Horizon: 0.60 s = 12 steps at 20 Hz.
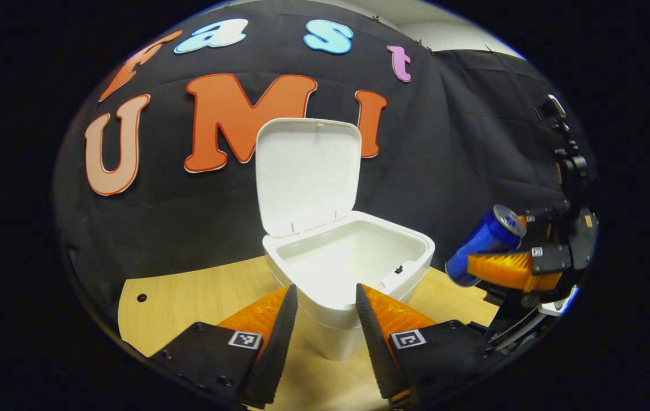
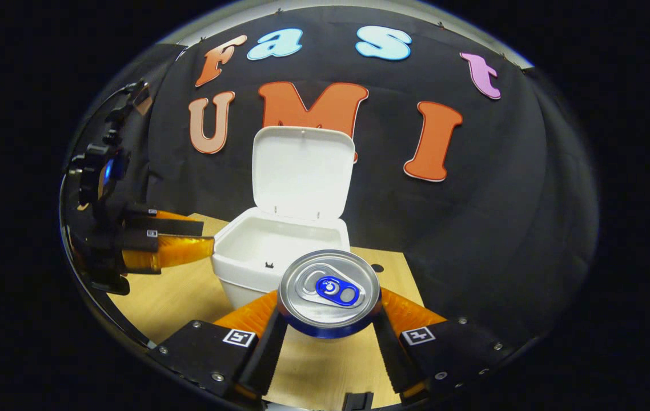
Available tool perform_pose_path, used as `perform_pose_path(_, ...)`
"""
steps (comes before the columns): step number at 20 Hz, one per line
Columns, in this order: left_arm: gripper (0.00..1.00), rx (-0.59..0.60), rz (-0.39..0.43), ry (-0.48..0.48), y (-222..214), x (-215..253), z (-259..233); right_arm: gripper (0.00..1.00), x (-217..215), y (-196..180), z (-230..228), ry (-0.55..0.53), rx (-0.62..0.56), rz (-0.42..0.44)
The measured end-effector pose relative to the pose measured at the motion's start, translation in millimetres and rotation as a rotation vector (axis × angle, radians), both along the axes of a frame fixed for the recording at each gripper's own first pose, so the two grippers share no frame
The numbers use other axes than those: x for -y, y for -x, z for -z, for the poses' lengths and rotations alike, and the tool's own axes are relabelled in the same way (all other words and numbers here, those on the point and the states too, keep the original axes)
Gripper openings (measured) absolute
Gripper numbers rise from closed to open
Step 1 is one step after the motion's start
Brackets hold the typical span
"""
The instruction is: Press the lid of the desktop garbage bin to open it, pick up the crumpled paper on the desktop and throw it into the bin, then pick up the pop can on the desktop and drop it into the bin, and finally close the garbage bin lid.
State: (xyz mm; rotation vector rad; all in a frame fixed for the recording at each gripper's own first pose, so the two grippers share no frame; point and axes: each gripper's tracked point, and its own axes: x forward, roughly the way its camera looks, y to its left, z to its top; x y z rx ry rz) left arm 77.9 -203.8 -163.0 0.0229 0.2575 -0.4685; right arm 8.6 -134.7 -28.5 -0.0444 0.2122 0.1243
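My right gripper (image 2: 329, 325) was clamped on the can (image 2: 329, 292), both fingers pressing its sides just below the rim, top facing the camera. In the left gripper view the can (image 1: 485, 244) sat tilted, lifted off the table, to the right of the bin and apart from it. My left gripper (image 1: 320, 319) held nothing, fingers spread wide, the bin's front wall showing between them. The bin (image 1: 353, 285) stood on the table (image 1: 188, 297), lid (image 1: 307, 174) swung up nearly upright at the back, mouth open. I could not see crumpled paper inside. Bare tabletop lay on both sides of the bin; its far edge met the black cloth wall (image 1: 462, 148).
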Motion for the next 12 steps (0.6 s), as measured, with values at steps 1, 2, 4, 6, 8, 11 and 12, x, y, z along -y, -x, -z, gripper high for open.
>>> perform_pose_path(1,0.69,0.003,-0.018,-0.002,0.0,-7.4,0.2,0.78,2.3,-3.8,-11.3,0.004,0.013,-0.004)
perform_pose_path(2,0.70,0.011,-0.038,-0.001,1.3,-15.6,-0.7,0.78,4.1,-7.6,-19.8,0.008,0.021,-0.002)
perform_pose_path(4,0.69,0.006,-0.071,0.004,3.7,-30.1,1.6,0.78,7.4,-14.5,-33.0,0.008,0.039,0.003)
perform_pose_path(6,0.72,-0.001,-0.107,0.018,6.1,-45.7,2.9,0.78,5.6,-22.6,-44.9,0.008,0.063,-0.007)
perform_pose_path(8,0.73,-0.005,-0.161,0.022,8.4,-63.1,6.3,0.78,3.6,-33.5,-51.1,0.009,0.073,-0.017)
perform_pose_path(11,0.76,-0.020,-0.229,0.028,16.3,-90.6,13.5,0.78,-3.5,-49.4,-55.2,0.012,0.082,-0.033)
perform_pose_path(12,0.79,-0.025,-0.252,0.030,16.8,-98.0,15.0,0.78,-7.2,-54.0,-54.7,0.018,0.083,-0.045)
